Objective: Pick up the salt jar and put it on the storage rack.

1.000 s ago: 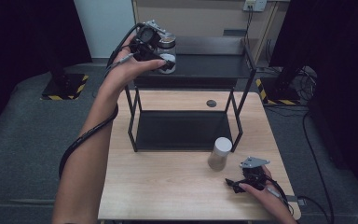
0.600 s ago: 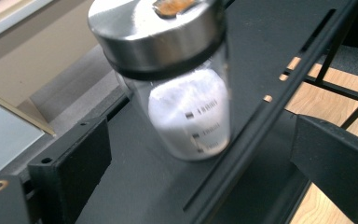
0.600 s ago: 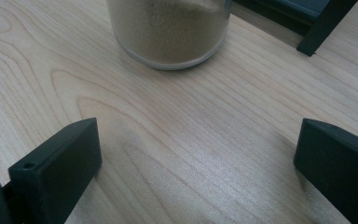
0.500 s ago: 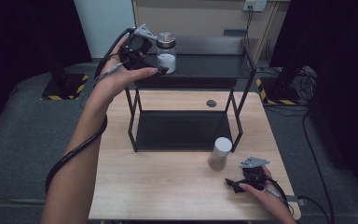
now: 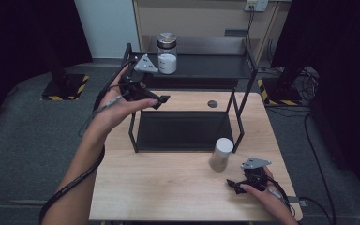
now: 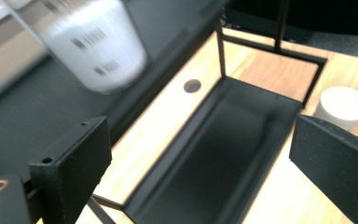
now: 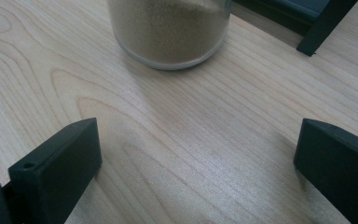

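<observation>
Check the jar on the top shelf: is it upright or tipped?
Upright. In the high view the jar stands on the rack's top shelf, metal lid up, white powder settled level in its lower half. The left gripper is clear of it, open.

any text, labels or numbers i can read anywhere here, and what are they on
No text reads clearly.
Jar of white powder on the shelf: barcode stickers with fine print, too blurred to read.
Grey plate on the left tool: small dark marks, too small to read.
Yellow and black hazard stripes on the floor base: a pattern, no words.
</observation>
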`<action>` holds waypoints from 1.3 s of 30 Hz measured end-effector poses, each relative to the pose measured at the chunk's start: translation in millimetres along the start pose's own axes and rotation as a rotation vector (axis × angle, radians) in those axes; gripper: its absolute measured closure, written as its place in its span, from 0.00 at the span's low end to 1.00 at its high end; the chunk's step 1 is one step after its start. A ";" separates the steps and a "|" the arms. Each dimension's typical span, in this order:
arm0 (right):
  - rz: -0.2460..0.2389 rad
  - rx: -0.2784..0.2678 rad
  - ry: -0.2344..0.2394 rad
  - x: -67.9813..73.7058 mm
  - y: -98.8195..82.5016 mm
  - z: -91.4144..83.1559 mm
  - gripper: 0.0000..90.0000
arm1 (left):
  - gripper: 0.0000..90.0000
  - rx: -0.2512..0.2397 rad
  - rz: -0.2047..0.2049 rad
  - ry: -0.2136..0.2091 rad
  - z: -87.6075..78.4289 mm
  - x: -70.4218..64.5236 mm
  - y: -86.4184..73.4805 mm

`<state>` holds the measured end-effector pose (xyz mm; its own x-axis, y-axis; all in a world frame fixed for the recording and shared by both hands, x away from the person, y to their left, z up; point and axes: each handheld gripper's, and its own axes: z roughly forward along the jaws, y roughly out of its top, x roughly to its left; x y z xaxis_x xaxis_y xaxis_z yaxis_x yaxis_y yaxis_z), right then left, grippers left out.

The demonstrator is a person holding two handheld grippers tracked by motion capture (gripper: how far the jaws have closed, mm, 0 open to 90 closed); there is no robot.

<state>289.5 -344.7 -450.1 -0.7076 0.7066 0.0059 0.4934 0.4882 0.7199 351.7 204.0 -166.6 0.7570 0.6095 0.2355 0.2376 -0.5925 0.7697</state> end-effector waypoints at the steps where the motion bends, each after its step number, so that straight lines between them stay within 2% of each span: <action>1: 0.000 0.000 0.000 0.0 0.0 0.0 0.02 | 0.05 0.000 0.001 -0.003 1.5 -3.5 -4.4; 8: 0.001 0.002 0.000 0.1 0.2 -0.1 0.02 | 0.05 0.015 0.007 -0.030 10.7 -26.8 -31.7; 12: 0.001 0.002 0.000 0.2 0.2 -0.1 0.02 | 0.05 0.048 0.018 -0.032 18.7 -40.8 -44.9; 18: 0.001 0.002 0.000 0.2 0.2 -0.1 0.02 | 0.05 0.072 0.019 -0.060 34.2 -55.0 -64.9; 28: 0.001 0.002 0.000 0.2 0.2 -0.1 0.02 | 0.05 0.115 0.003 -0.121 71.1 -76.1 -107.2; 39: 0.001 0.002 0.000 0.2 0.2 -0.1 0.02 | 0.05 0.187 -0.045 -0.172 102.4 -94.5 -156.2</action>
<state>289.5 -344.5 -449.9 -0.7068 0.7074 0.0065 0.4951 0.4881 0.7187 305.4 185.0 -369.9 0.8318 0.5483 0.0865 0.3696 -0.6634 0.6507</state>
